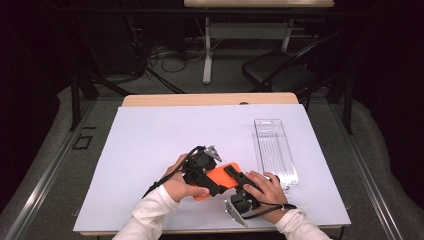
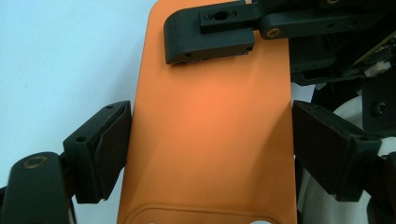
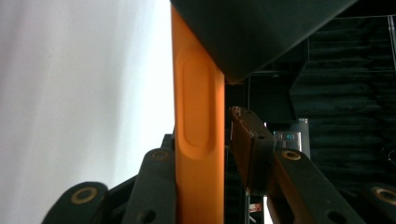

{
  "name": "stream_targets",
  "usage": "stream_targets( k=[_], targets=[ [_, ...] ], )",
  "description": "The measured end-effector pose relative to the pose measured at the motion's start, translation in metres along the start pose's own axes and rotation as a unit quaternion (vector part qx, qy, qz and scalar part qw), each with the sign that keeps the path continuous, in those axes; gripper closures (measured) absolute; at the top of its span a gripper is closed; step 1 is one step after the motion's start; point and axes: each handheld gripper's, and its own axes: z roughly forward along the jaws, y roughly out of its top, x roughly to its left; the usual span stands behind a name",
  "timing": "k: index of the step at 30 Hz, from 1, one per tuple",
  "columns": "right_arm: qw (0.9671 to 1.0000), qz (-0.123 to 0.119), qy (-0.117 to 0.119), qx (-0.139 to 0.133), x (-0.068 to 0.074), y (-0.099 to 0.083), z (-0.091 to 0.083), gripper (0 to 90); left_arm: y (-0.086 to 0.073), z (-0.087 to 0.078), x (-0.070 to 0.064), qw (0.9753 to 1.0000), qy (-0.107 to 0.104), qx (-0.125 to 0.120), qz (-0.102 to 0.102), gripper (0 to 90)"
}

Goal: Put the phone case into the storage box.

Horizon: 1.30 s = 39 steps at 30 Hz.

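Item: flat orange silicone phone case [image 1: 220, 179], held over the near middle of the white table sheet [image 1: 150, 150]. My left gripper [image 2: 210, 140] grips its two long edges, both pads touching. My right gripper [image 1: 239, 184] pinches its far end across the thickness, one jaw lying on the face. Nearby: clear plastic rectangular tray [image 1: 275, 150], to the right and apart from the case.
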Motion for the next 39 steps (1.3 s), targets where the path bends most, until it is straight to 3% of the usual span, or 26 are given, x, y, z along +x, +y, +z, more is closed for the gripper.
stream_targets(
  k=[11,31,39],
  targets=[
    [0.9999,-0.015,-0.002,0.001,0.0015,0.0006,0.0013,76.8,-0.0001,0.0007,0.0014,1.0,-0.004,0.0,-0.003,15.5],
    [0.9988,-0.046,-0.012,-0.005,0.0017,-0.0001,0.0005,86.4,-0.0024,0.0021,0.0071,0.9986,-0.037,-0.007,-0.039,15.1],
    [0.9992,-0.037,-0.013,-0.006,0.0007,-0.0007,-0.0005,87.3,-0.003,0.0021,0.009,0.9981,-0.043,-0.012,-0.042,14.8]
  ],
)
